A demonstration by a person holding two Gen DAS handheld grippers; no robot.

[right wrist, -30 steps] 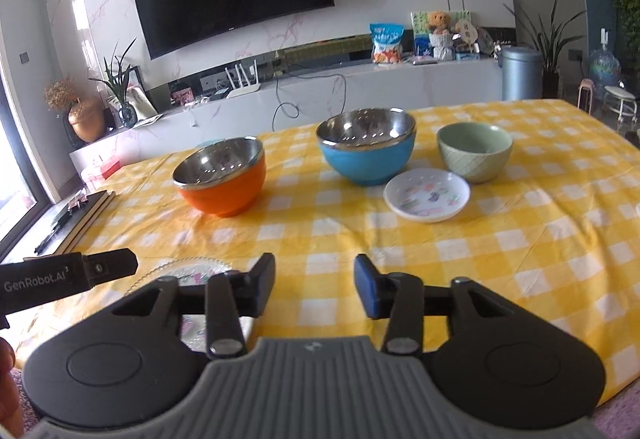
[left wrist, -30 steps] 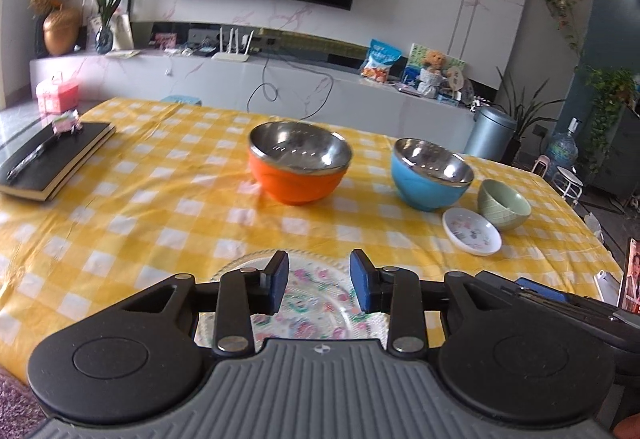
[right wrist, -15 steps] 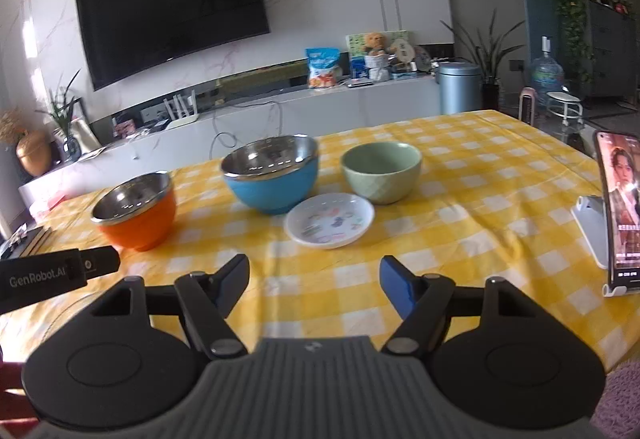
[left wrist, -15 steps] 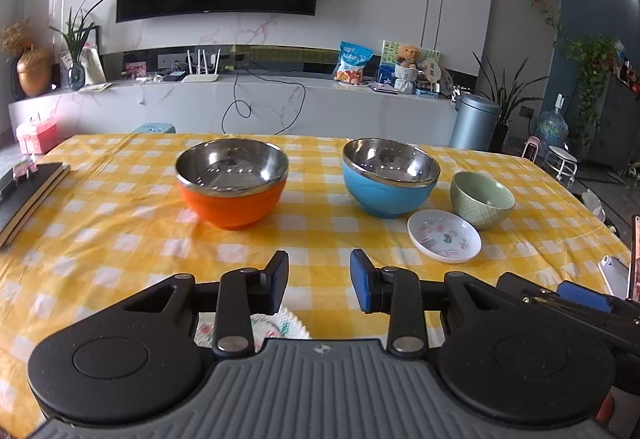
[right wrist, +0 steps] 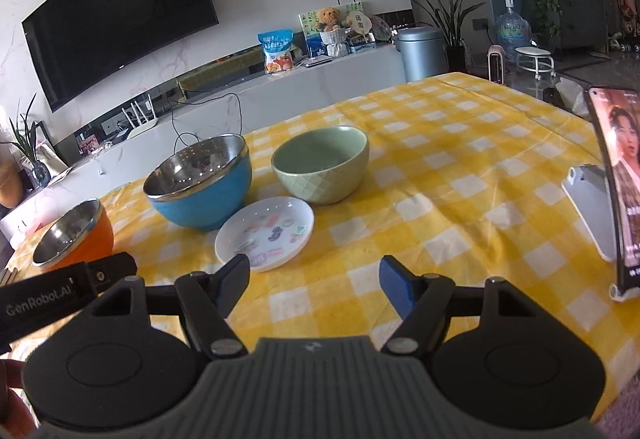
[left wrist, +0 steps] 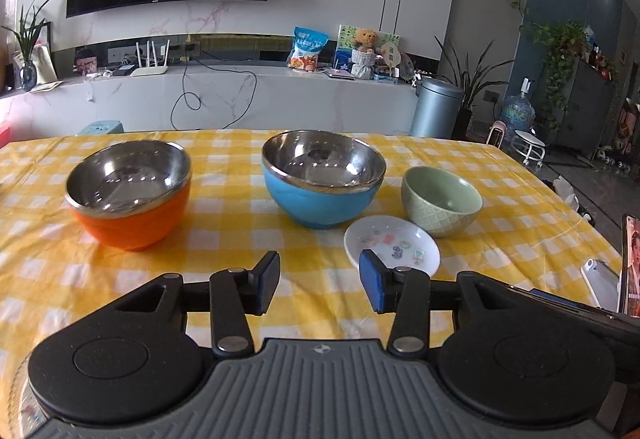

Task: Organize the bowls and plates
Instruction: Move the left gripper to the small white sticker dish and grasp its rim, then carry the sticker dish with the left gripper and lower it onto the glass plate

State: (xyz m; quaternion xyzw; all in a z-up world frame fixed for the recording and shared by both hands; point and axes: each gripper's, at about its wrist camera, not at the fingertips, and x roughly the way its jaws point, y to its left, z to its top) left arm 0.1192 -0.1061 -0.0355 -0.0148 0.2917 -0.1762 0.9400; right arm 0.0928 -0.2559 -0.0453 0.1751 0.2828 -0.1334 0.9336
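Observation:
On the yellow checked tablecloth (left wrist: 224, 247) stand an orange steel-lined bowl (left wrist: 130, 191), a blue steel-lined bowl (left wrist: 323, 179), a green ceramic bowl (left wrist: 442, 201) and a small white patterned plate (left wrist: 392, 245). My left gripper (left wrist: 319, 285) hovers near the front edge, its jaws opening with nothing between them; the plate lies just beyond its right finger. In the right wrist view the same blue bowl (right wrist: 200, 187), green bowl (right wrist: 320, 163), plate (right wrist: 265, 233) and orange bowl (right wrist: 74, 237) show. My right gripper (right wrist: 314, 285) stands open and empty, just short of the plate.
A phone on a stand (right wrist: 616, 187) rests at the table's right edge. The other gripper's body (right wrist: 64, 291) shows at the lower left of the right wrist view. Beyond the table are a TV wall, a low cabinet and a grey bin (left wrist: 436, 107).
Both views have slid right along the table; the large glass plate under the left gripper has dropped out of sight. Both grippers' jaws stand wider than before.

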